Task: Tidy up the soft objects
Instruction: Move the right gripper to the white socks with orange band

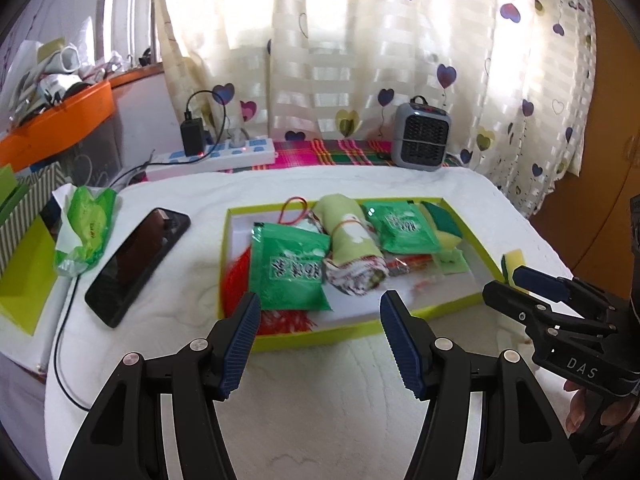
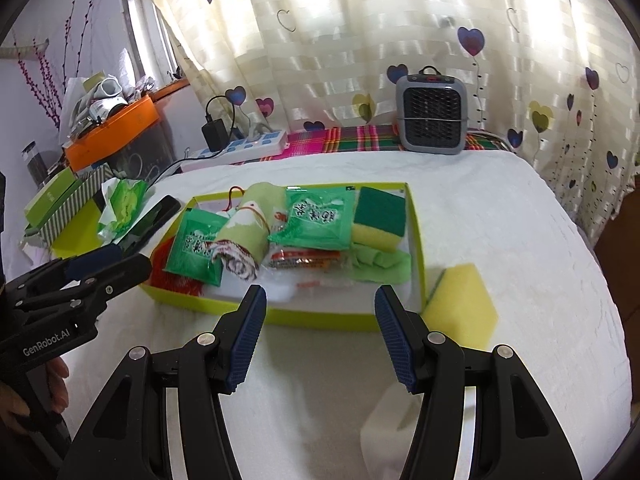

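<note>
A shallow lime-green box [image 1: 344,334] [image 2: 320,317] sits on the white padded table. It holds two green tissue packs [image 1: 288,266] [image 2: 316,218], a rolled green cloth [image 1: 350,240] [image 2: 246,232], a green-and-yellow sponge [image 2: 378,218] [image 1: 442,226], a red fringed item [image 2: 176,276] and a folded light-green cloth [image 2: 380,266]. A second yellow sponge [image 2: 460,308] [image 1: 514,258] lies outside the box by its right corner. My left gripper [image 1: 320,312] hovers open before the box's front wall with nothing between its fingers. My right gripper [image 2: 320,304] also stands open and empty, just in front of the box.
A black phone [image 1: 136,264] and an opened green tissue pack [image 1: 86,228] lie left of the box. A white power strip [image 1: 212,158], a grey fan heater [image 1: 422,136] and curtains stand behind. An orange tray [image 1: 56,120] and a striped box [image 1: 28,216] sit at far left.
</note>
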A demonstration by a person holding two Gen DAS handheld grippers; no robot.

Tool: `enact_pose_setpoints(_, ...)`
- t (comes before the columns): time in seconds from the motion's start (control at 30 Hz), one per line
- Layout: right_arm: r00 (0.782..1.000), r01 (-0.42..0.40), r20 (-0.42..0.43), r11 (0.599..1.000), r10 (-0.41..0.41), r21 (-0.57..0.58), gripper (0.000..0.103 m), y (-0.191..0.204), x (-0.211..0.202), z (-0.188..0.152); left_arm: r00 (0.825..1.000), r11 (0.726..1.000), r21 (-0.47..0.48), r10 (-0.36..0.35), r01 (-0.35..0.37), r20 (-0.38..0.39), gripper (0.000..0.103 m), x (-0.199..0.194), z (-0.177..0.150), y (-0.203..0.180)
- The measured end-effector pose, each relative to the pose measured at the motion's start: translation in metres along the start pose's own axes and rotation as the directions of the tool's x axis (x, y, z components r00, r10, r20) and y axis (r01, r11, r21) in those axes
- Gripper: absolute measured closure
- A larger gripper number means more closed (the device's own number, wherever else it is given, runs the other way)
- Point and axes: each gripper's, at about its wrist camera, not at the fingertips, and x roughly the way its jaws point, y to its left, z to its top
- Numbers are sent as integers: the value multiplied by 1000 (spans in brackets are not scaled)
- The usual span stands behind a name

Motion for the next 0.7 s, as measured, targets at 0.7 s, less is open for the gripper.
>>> enact_pose_setpoints(0.7, 998, 56, -27, 994, -54, 93, 35, -51, -39, -55, 993, 993, 63, -99, 103, -61, 41, 6, -29, -48)
